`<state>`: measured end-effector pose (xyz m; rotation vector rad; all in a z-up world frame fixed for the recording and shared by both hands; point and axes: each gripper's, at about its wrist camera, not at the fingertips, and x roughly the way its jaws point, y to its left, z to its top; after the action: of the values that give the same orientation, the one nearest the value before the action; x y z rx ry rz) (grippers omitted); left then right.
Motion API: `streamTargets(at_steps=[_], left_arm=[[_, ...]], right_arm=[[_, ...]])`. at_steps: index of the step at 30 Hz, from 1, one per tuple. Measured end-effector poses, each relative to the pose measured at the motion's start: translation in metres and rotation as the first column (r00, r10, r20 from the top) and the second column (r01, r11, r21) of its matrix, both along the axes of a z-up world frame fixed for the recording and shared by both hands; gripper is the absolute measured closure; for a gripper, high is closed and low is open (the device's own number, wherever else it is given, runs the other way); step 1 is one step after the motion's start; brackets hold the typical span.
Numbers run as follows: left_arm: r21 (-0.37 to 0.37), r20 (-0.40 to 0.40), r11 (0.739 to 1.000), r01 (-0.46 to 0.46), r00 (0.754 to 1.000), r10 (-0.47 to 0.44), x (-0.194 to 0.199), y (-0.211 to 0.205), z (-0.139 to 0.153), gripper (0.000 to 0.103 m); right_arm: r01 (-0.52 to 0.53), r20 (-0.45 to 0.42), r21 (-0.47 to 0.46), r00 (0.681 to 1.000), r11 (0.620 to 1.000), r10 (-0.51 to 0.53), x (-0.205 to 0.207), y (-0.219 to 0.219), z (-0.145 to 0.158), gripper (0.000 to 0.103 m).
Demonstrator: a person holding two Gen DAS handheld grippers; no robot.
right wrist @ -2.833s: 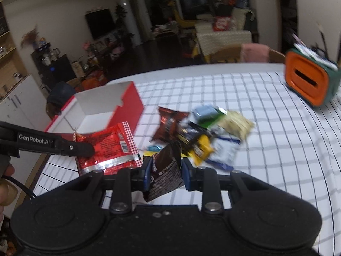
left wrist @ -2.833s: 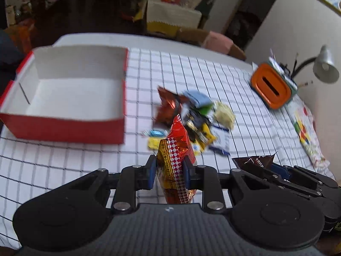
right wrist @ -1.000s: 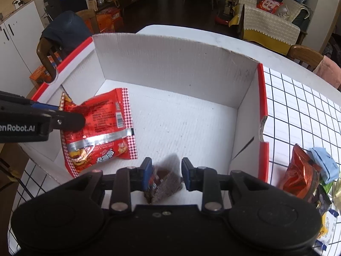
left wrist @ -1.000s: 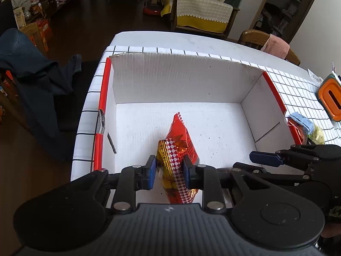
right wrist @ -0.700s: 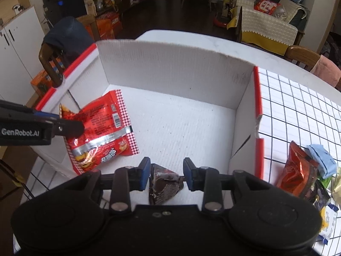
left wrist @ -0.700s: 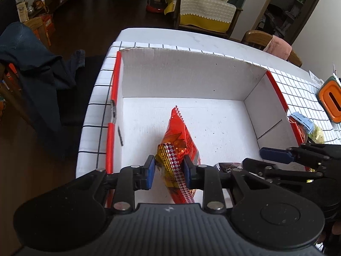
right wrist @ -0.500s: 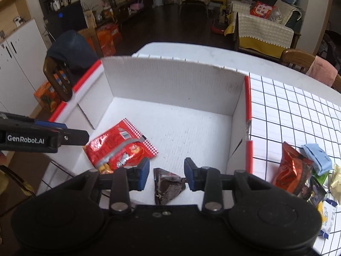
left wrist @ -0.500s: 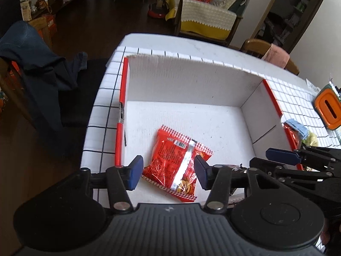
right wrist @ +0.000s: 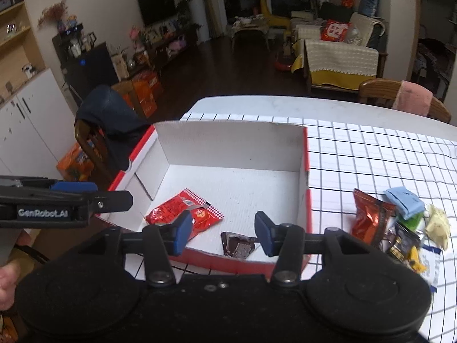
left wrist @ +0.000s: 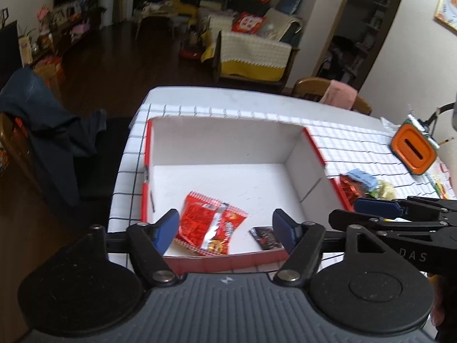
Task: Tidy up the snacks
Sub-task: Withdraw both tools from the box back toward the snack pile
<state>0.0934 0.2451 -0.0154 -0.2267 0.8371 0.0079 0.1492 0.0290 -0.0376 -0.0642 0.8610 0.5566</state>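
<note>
A red-and-white cardboard box (left wrist: 225, 145) (right wrist: 228, 145) stands open on the checked tablecloth. On its floor lie a red snack packet (left wrist: 210, 227) (right wrist: 182, 213) and a small dark brown packet (left wrist: 265, 237) (right wrist: 238, 244), both flat and free. My left gripper (left wrist: 225, 230) hangs above the box's near wall, jaws opening, nothing pressed between them. My right gripper (right wrist: 221, 233) hovers over the near wall too, jaws opening, with the brown packet lying loose below them. A pile of loose snacks (right wrist: 400, 228) (left wrist: 362, 183) lies right of the box.
An orange and green holder (left wrist: 414, 150) stands at the table's far right. Wooden chairs (right wrist: 400, 97) and a chair draped in dark clothing (right wrist: 111, 125) ring the table. A hand (right wrist: 7, 283) shows at the lower left of the right wrist view.
Both grippers let go: the red packet fell flat on the box floor and the brown packet dropped beside it. Both sets of jaws have widened and both grippers have risen and pulled back.
</note>
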Motion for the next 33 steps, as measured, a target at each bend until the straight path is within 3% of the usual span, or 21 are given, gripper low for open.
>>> streamTargets(at_steps=[5,21,25,27,33], left_arm=[[0.022,0.041,0.999,0.033,0.999,-0.034,-0.012,-0.017,0.013,0.026],[0.102,0.099,0.988,0.112,0.988,-0.123,-0.030,-0.093,0.020,0.015],[0.105,0.138,0.987,0.120,0.981,-0.134,-0.030,-0.120,0.020,0.013],[0.098,0.144,0.987,0.126,0.980,-0.139,-0.027,-0.134,0.018,0.006],[0.096,0.094,0.982,0.166,0.980,-0.175,-0.009,-0.181,0.000,0.005]], right_arm=[[0.041,0.026,0.047,0.999,0.998,-0.042,-0.012,-0.018,0.010,0.038],[0.090,0.048,0.099,0.994,0.991,-0.096,-0.042,-0.088,0.014,0.005],[0.107,0.057,0.079,0.992,0.991,-0.112,-0.045,-0.117,0.010,0.003],[0.109,0.065,0.065,0.991,0.992,-0.113,-0.045,-0.132,0.008,0.002],[0.108,0.096,-0.001,0.990,0.994,-0.107,-0.035,-0.183,-0.005,0.001]])
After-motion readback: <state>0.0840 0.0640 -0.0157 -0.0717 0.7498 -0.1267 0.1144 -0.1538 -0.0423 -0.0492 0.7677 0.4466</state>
